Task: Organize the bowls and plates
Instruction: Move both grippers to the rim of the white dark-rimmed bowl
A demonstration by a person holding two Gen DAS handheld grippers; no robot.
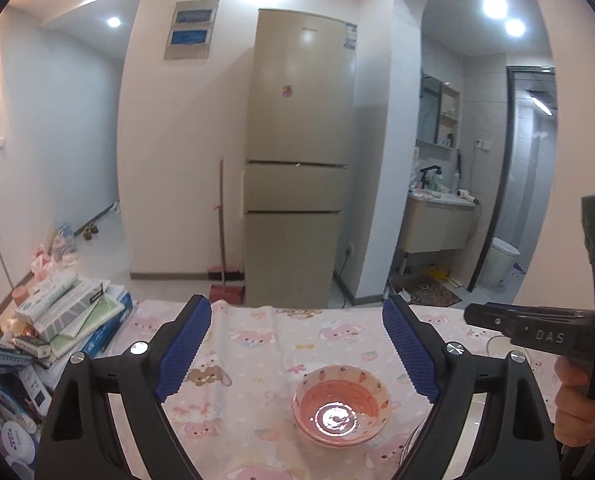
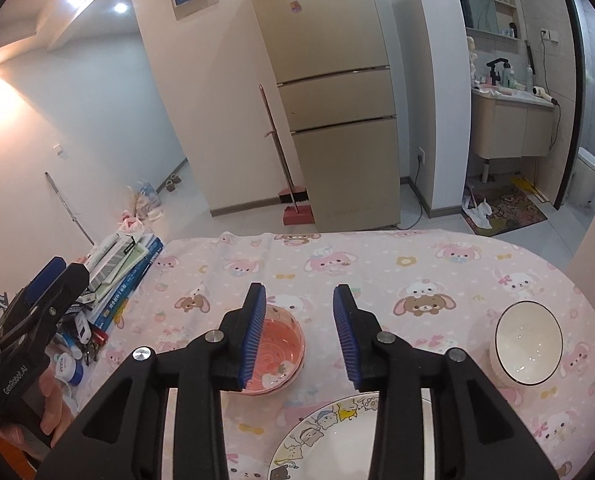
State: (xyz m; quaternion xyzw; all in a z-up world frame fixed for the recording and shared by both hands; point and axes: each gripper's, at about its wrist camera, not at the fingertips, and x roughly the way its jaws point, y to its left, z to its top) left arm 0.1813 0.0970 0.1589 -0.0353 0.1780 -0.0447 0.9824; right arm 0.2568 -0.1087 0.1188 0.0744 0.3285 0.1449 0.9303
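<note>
Fingers on my left gripper [image 1: 295, 350] are spread wide and hold nothing. The pink bowl [image 1: 336, 408] sits on the worktop [image 1: 257, 344] just below them, between the two blue pads and a bit nearer the right one.

My right gripper [image 2: 299, 332] has its fingers apart too, not as wide, and they are empty. The same pink bowl [image 2: 277, 350] peeks out from behind the left finger [image 2: 253, 332]. It looks like one pink bowl sitting inside another, but I cannot tell for sure. Under the right finger lies a white plate with cartoon animals [image 2: 337, 440]. Far off to the right of the fingers stands a white bowl with a dark rim [image 2: 527, 350].

I think all these dishes are hard, shiny and easy to break. They may be slippery, and the pink bowl looks wet or glossy inside. I would pinch a bowl at its rim, one finger inside and one outside. The plate lies flat, so its edge is the only place to grab.
</note>
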